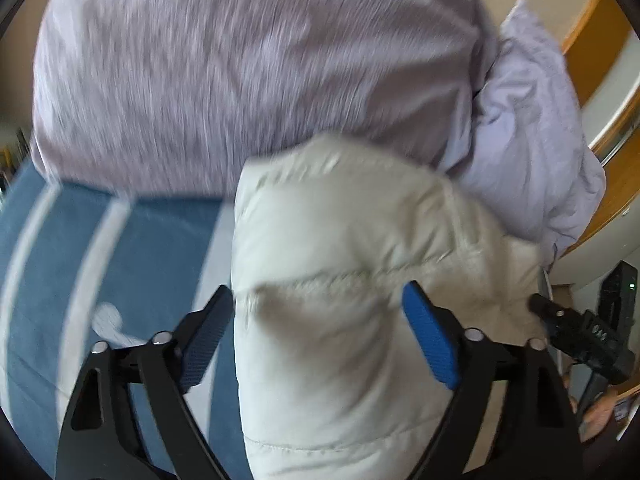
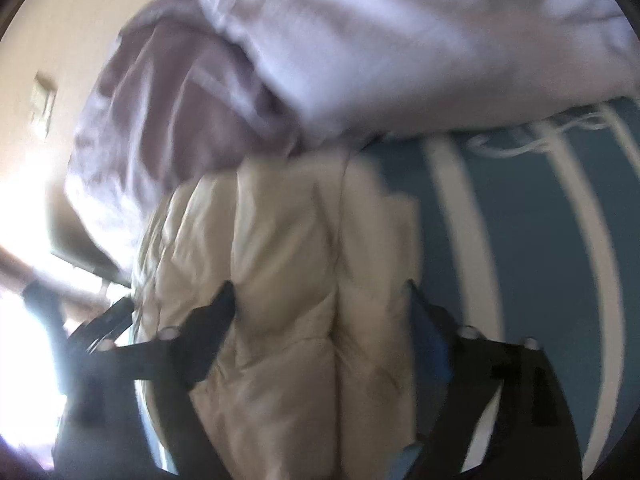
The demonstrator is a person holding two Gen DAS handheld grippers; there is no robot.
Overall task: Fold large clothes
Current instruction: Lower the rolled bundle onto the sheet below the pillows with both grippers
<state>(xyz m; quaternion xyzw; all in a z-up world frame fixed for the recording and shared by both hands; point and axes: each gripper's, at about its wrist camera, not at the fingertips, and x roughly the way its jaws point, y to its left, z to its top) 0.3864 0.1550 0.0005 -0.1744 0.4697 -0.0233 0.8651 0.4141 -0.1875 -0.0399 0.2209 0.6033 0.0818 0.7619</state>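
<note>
Left wrist view: the left gripper (image 1: pixel 320 336) stands with its jaws spread wide on either side of a cream quilted puffer garment (image 1: pixel 352 264), a padded jacket or the like. The blue pad on the right lies against the fabric, but the dark finger on the left sits at the garment's edge with no visible squeeze, so I read it as released, not gripping. The garment lies as a thick, narrow bundle on a blue bed cover with white stripes (image 1: pixel 120 248), running up toward a mauve pillow (image 1: pixel 248 80) and a pale lilac pillow (image 1: pixel 536 152) at the head edge. The other gripper's black tip shows at the garment's right side.

Right wrist view: the right gripper (image 2: pixel 320 312) also has its jaws wide apart, straddling the same cream bundle (image 2: pixel 288 264); blur hides whether the pads touch, but nothing looks pinched. The striped cover (image 2: pixel 520 240) lies bare to the right of the bundle.

Judgement: the garment appears folded lengthwise into a compact strip and set down, with both grippers letting go. What seems left is a fold across its length, or tidying; its far end is hidden.
</note>
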